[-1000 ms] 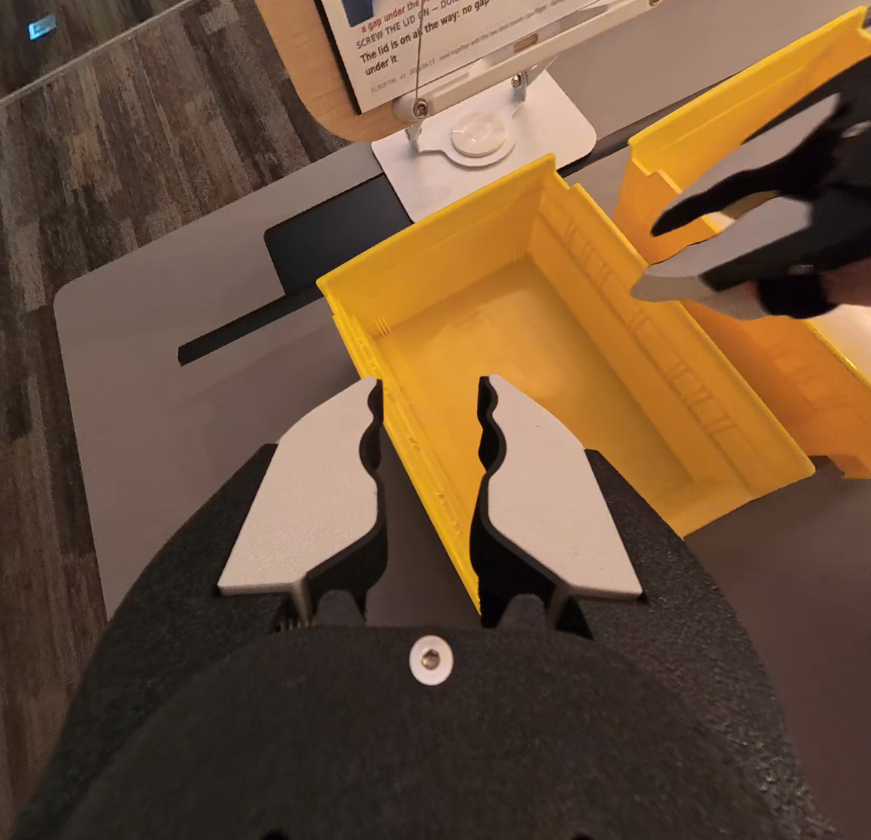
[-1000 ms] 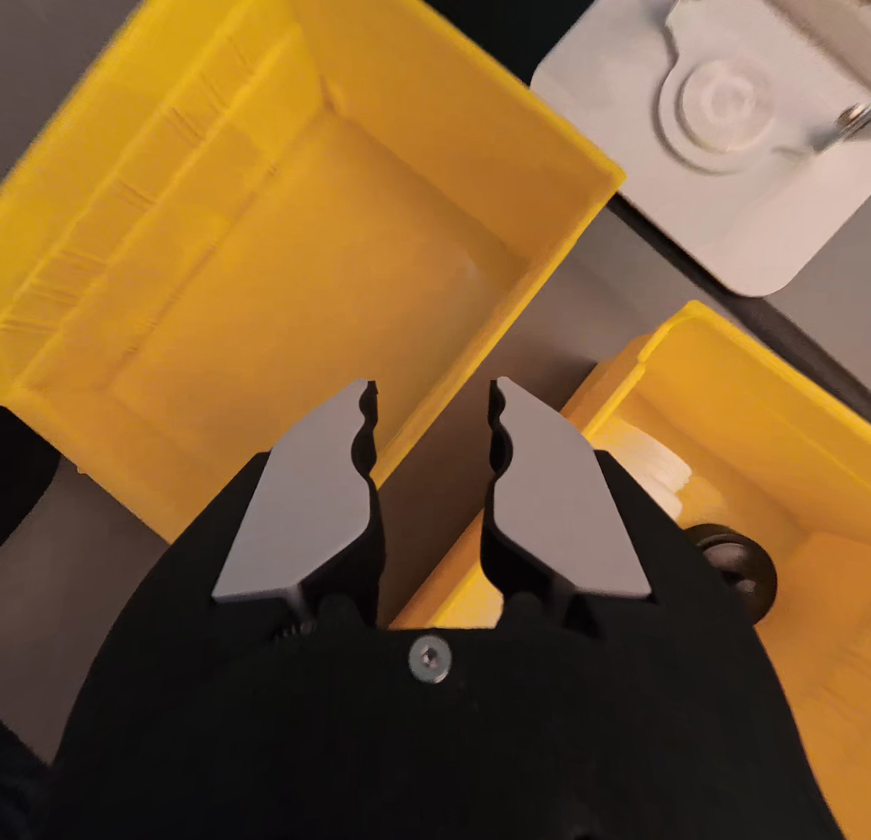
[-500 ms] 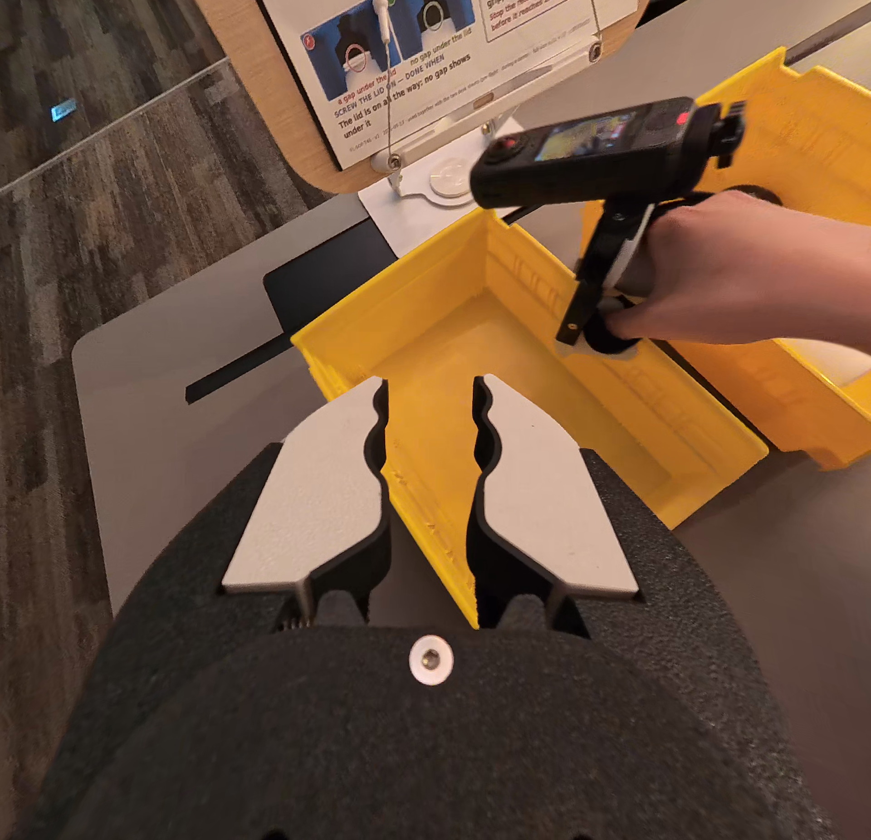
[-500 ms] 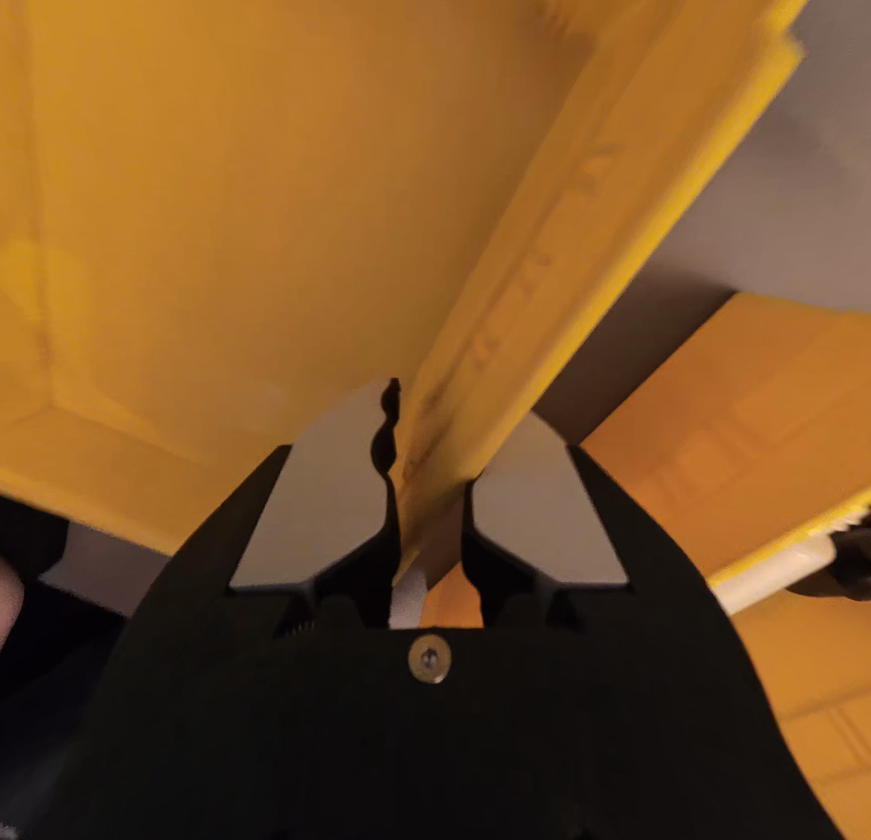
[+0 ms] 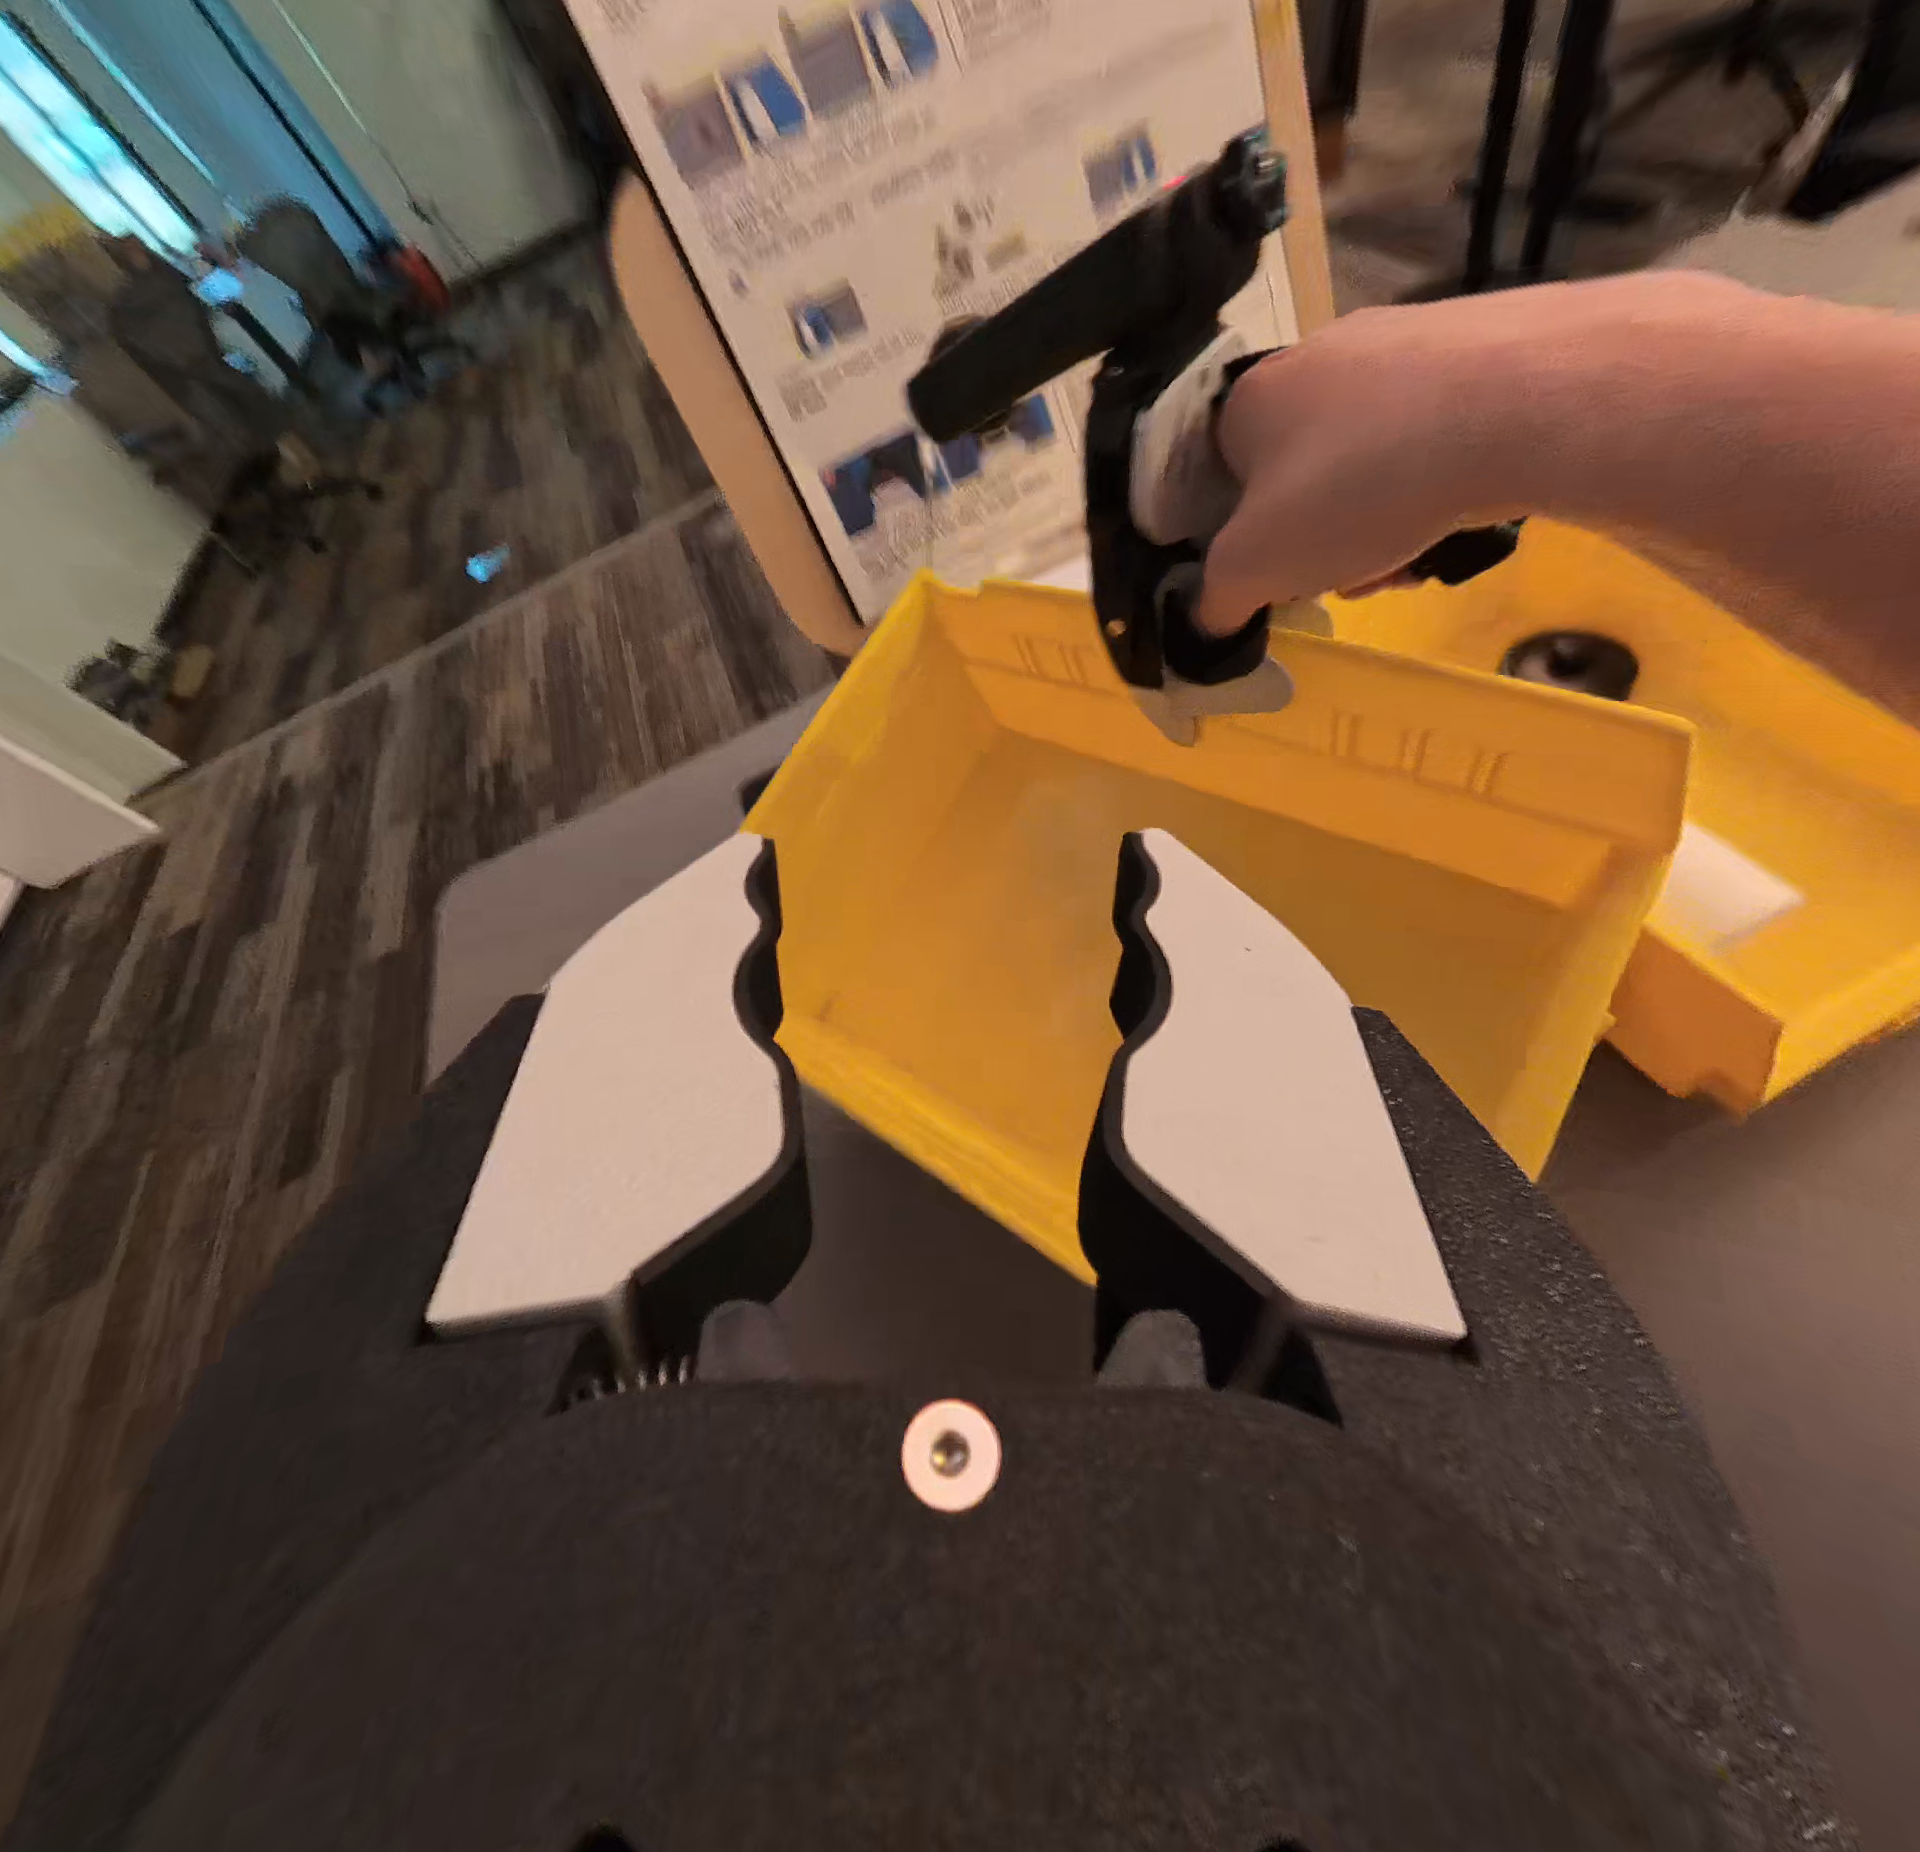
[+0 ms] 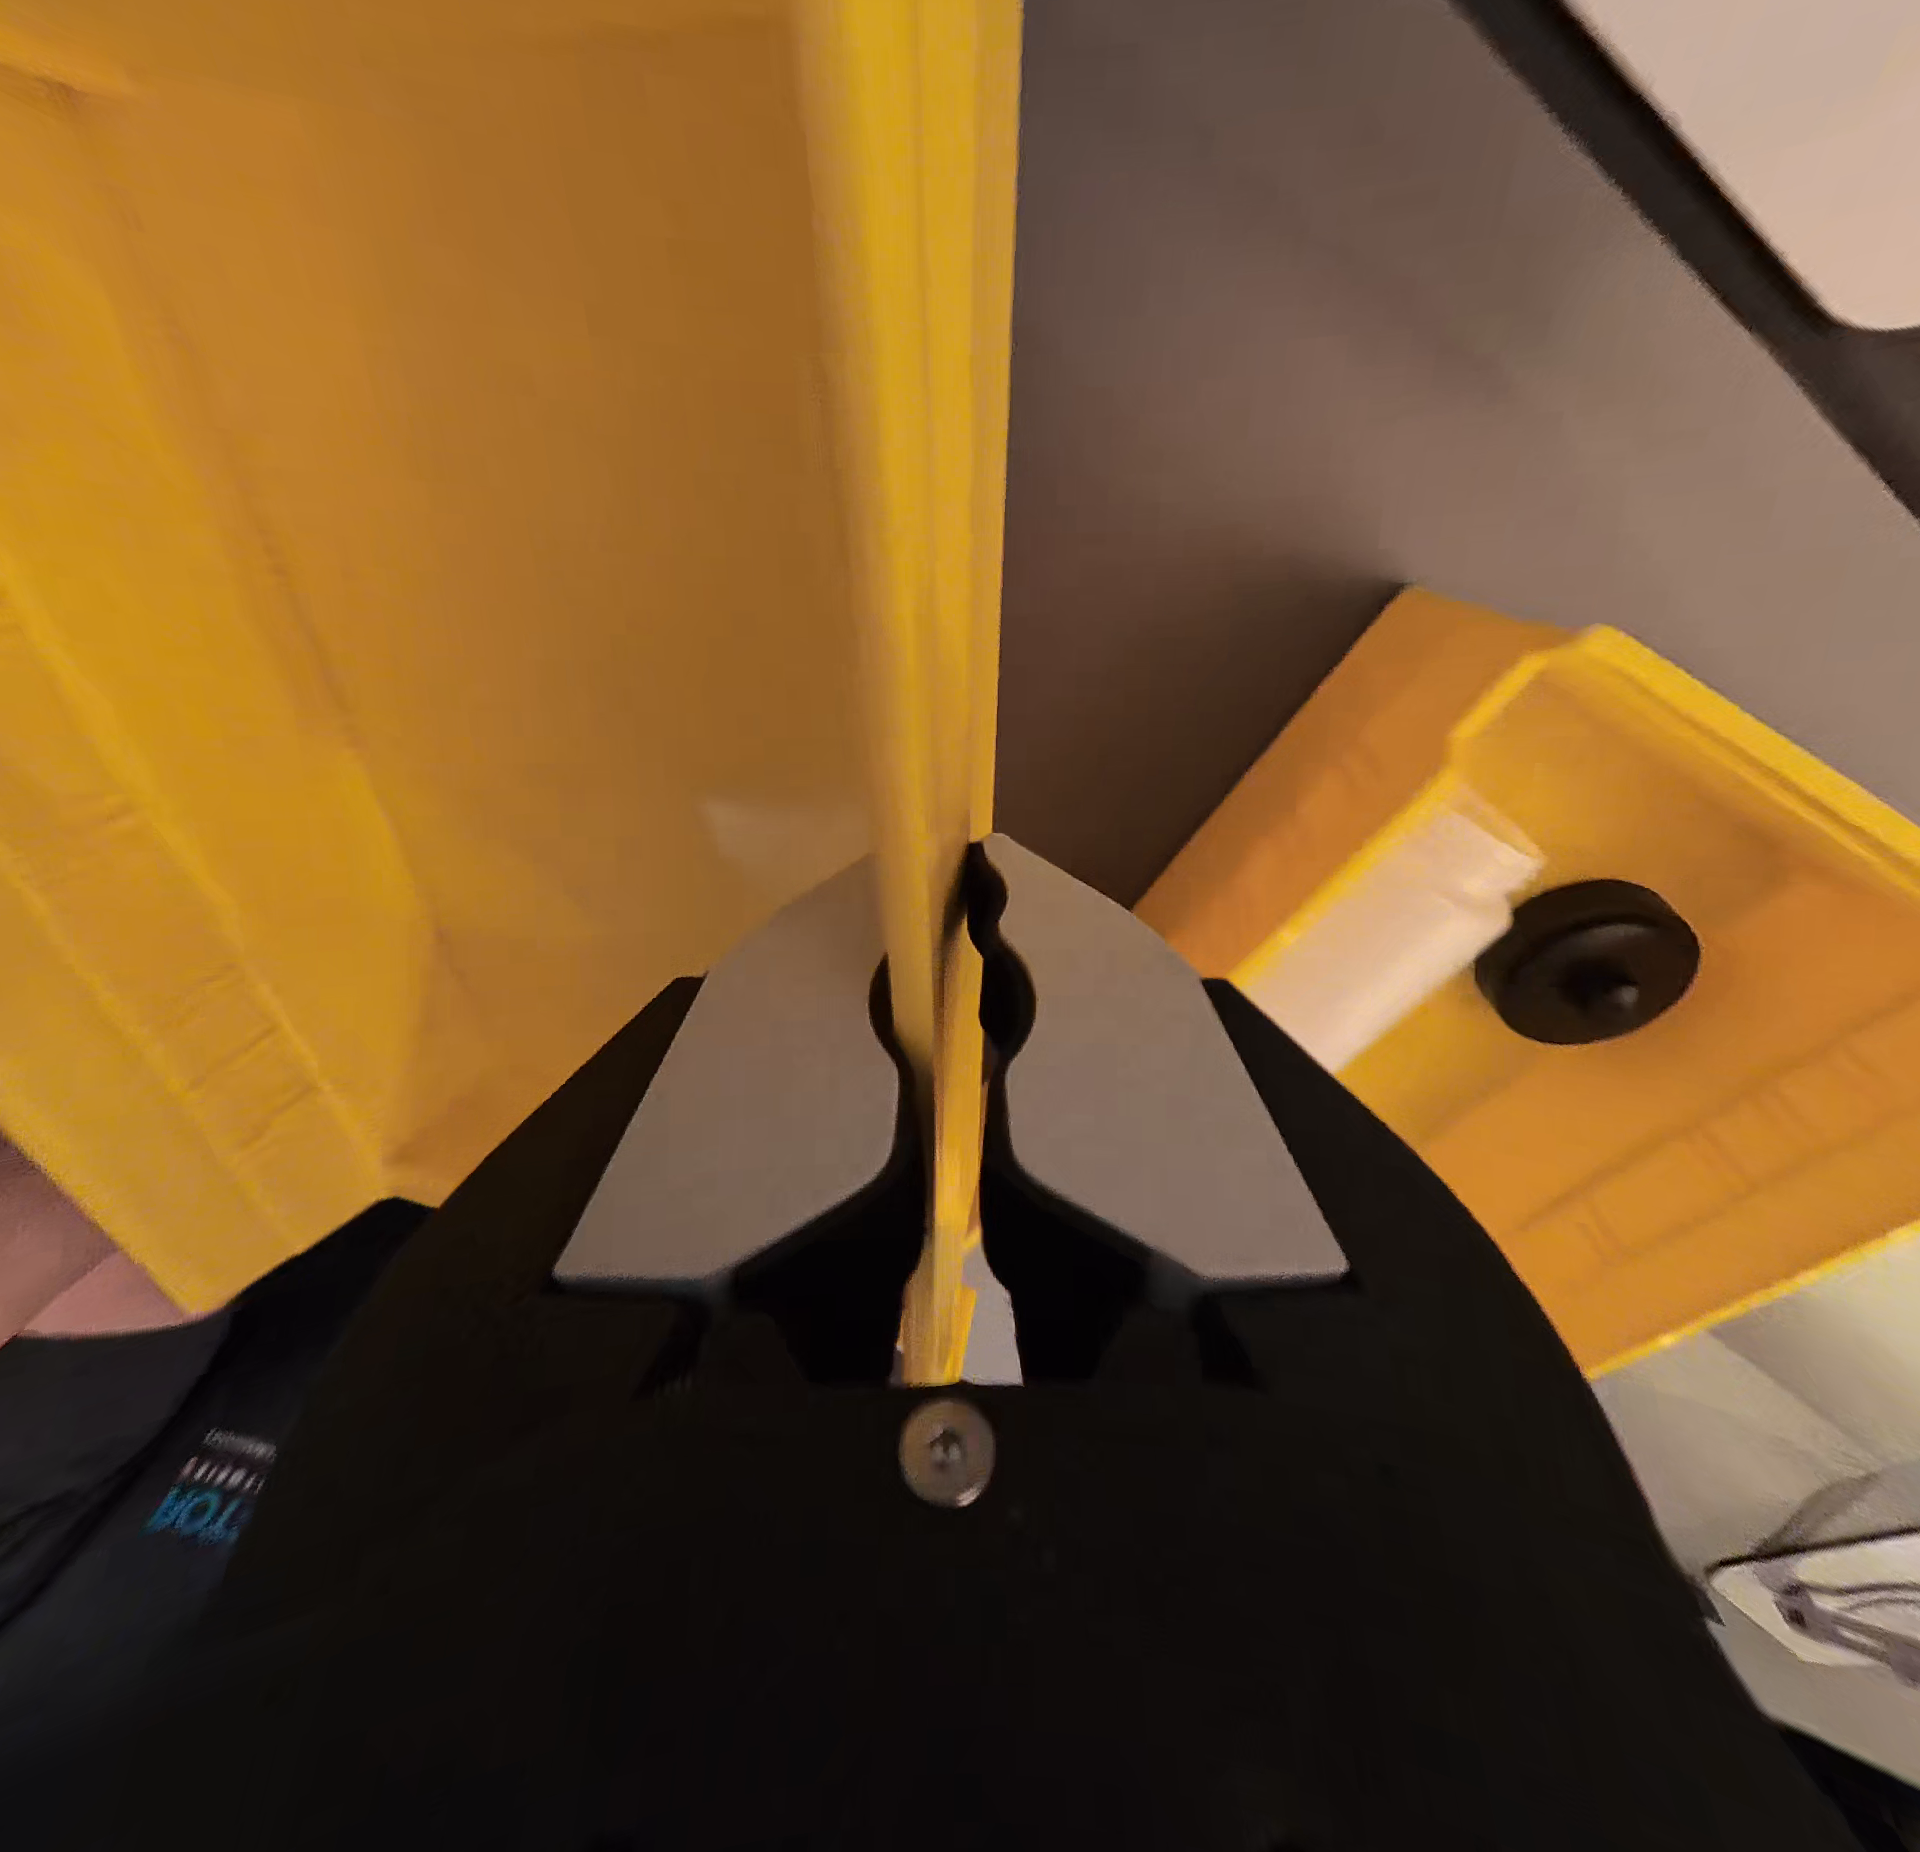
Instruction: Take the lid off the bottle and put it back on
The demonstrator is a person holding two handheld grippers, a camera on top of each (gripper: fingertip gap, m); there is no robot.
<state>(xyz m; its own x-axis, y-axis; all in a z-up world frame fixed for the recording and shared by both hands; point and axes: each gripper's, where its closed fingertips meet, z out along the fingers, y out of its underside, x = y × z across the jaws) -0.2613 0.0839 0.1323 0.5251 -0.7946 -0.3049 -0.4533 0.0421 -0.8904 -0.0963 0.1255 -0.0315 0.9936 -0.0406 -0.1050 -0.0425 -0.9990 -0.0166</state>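
Centrally, in the left wrist view, the left tongs [image 5: 945, 857] stand wide open and hold nothing; their two grey fingers [image 5: 623, 1106] frame the near left corner of an empty yellow bin [image 5: 935, 981]. That bin is tilted, its far right side raised off the grey surface [image 5: 1714, 1335] while the near edge sits low between the open tips. At the far rim, the right tongs [image 5: 1205, 701], carried by a person's hand [image 5: 1382, 452], are closed on the bin's side wall.

From the right wrist view, the right tongs [image 6: 961, 867] pinch that thin wall edge-on; the wall [image 6: 940, 452] runs straight away from the camera between the two closed fingers [image 6: 1122, 1054], with the bin's interior to the left and bare surface [image 6: 1247, 452] to the right.

To the right lies a second yellow bin [image 6: 1621, 1106], resting flat on the surface and well apart from the lifted wall. Inside it lies the bottle [image 6: 1382, 940], pale and on its side, with its black lid [image 6: 1584, 961] on and facing the camera; in the left wrist view the lid [image 5: 1569, 664] shows beyond the hand. A strip of open surface separates the two bins.

Beyond the bins stands an instruction board [image 5: 935, 244] with a wooden border, and wood-patterned floor [image 5: 260, 867] extends past the left edge of the surface.
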